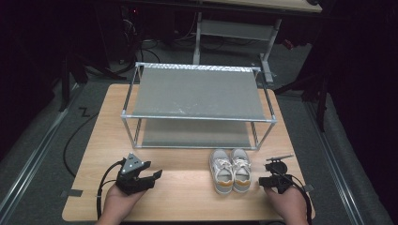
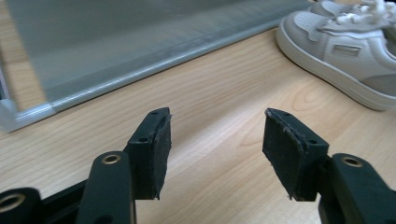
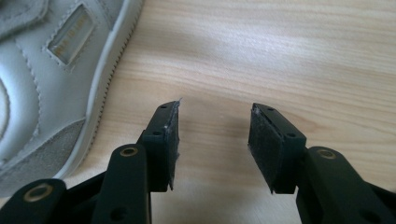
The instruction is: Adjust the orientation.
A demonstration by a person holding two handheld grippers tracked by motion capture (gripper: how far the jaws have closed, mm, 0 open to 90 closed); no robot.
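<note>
Sneakers (image 1: 229, 170), a white pair with tan heels, sit side by side near the front edge of our wooden table (image 1: 187, 187), toes pointing toward the rack, right of the table's middle. Going left to right in the high view, we first meet our left hand (image 1: 123, 202) coming in from the bottom edge, holding the left gripper (image 1: 151, 178) low over the front left part of the table, its grey three-cornered plate on top and its tips turned toward the shoes. Its jaws stand spread apart with only bare wood between them, as the left gripper view confirms; there we see the near side of one sneaker (image 2: 345, 51) at upper right and the lower rail of the rack (image 2: 140, 70) running across the upper left.

Behind the middle of the table stands a two-tier metal shoe rack (image 1: 197, 93) with grey fabric shelves, both tiers bare. The sneakers lie just in front of its right half, apart from the frame.

Farther right, our right hand (image 1: 288, 204) holds the right gripper (image 1: 261, 182) just beside the outer sneaker, tips aimed at its heel end. In the right gripper view its jaws are likewise spread, nothing pinched, wood grain between the pads, and the sneaker's side (image 3: 51, 88) with its small gold-lettered tag fills the upper left, close to the left jaw but not touching.
</note>
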